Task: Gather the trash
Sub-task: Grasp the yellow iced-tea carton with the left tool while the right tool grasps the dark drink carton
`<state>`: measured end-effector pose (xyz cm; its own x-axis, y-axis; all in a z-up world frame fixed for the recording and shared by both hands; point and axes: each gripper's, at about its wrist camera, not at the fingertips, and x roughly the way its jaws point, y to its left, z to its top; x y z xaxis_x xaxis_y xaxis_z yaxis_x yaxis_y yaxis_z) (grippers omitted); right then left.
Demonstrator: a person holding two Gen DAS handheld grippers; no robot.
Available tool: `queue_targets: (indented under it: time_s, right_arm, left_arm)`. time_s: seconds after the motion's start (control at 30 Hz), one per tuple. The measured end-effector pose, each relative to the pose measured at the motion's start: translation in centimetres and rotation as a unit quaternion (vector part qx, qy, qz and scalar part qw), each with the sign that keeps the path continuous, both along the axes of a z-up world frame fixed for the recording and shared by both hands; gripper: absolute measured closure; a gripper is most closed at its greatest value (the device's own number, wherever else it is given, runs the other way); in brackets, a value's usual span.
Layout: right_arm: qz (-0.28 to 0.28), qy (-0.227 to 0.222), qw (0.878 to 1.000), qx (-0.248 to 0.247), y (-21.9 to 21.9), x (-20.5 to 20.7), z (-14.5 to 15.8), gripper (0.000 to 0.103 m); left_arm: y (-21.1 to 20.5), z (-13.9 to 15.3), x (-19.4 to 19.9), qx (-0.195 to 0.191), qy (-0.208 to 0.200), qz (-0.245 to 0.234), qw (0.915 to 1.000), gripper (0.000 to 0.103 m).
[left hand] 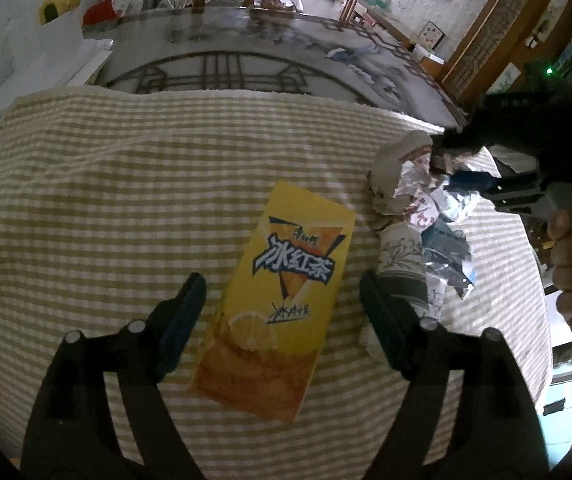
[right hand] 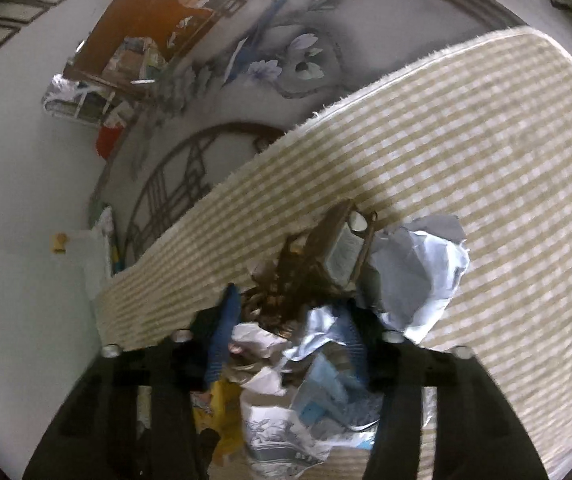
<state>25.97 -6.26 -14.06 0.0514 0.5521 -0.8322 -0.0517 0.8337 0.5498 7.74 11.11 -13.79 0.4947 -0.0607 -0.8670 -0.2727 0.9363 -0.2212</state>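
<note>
The left gripper [left hand: 281, 312] was spread astride the yellow tea carton [left hand: 275, 300], untouched. The right gripper [right hand: 286, 344] seemingly pinched the crumpled trash heap [right hand: 310, 360]; loose scraps could spill when lifted.

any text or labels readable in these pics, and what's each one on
"冰红茶": large blue-and-white lettering on the yellow iced tea carton.
Smaller lines above and below it on the carton: too stylised and blurred to read.
Print on the crumpled wrappers: too creased and small to read.
Right wrist view: nothing legible.
</note>
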Motion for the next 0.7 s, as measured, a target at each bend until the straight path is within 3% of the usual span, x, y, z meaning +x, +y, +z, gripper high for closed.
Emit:
queue_targets:
  time_s: [0.07,0.37,0.4,0.43,0.6,0.7]
  right_arm:
    - [-0.001,-0.008,1.000,0.013,-0.5,-0.3,0.5,0.079]
    - [0.004,-0.081,0.996,0.043,-4.1,-3.6,5.0,0.079]
    - [0.011,-0.093,0.995,0.042,-4.4,-4.3,5.7,0.079]
    - [0.018,-0.104,0.994,0.037,-4.7,-5.0,6.3,0.079]
    - [0.030,-0.189,0.981,-0.007,-7.0,-9.5,8.8,0.079]
    - [0.029,-0.218,0.975,-0.016,-8.4,-12.0,9.4,0.079]
  left_arm:
    - [0.0,0.0,-0.3,-0.001,-0.001,0.000,1.0000,0.027]
    - [-0.4,-0.2,-0.2,0.016,-0.002,-0.006,0.9999,0.032]
    - [-0.5,-0.5,0.0,0.021,0.001,-0.009,0.9997,0.033]
    - [-0.6,-0.7,0.1,0.023,0.005,-0.012,0.9996,0.041]
    - [-0.3,0.0,-0.6,0.021,-0.008,0.001,0.9998,0.041]
    - [-0.5,1.4,-1.4,0.026,-0.028,0.007,0.9993,0.042]
